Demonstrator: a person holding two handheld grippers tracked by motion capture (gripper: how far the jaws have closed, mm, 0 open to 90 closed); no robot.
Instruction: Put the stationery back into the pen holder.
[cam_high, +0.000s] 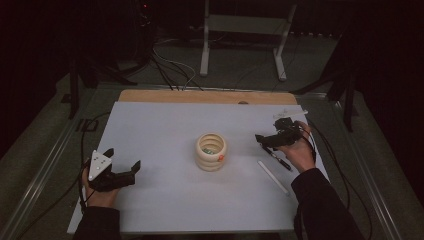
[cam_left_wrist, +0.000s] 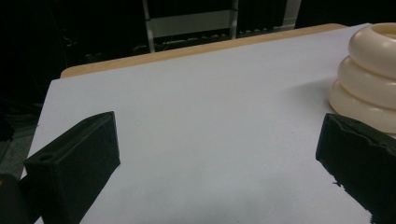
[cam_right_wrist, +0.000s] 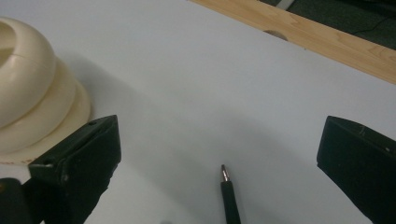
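Note:
A cream ribbed holder (cam_high: 210, 151) built like stacked rings stands in the middle of the white sheet (cam_high: 165, 125), with small green and orange bits inside. My left gripper (cam_high: 121, 159) rests at the front left, open, nothing between its jaws; its view has the holder (cam_left_wrist: 369, 74) at the right past the open gripper (cam_left_wrist: 219, 154). My right gripper (cam_high: 272, 131) hovers right of the holder, open and empty. A black pen (cam_high: 277, 157) lies just under it, its tip (cam_right_wrist: 224, 172) pointing up between the jaws of the right gripper (cam_right_wrist: 219, 154); the holder (cam_right_wrist: 32, 93) sits at the left.
A white stick (cam_high: 273, 176) lies on the sheet beside the pen, near the right forearm. The wooden table edge (cam_high: 207, 96) runs along the back, with a small hole (cam_right_wrist: 275, 34). A metal stand (cam_high: 245, 25) and cables sit on the floor beyond.

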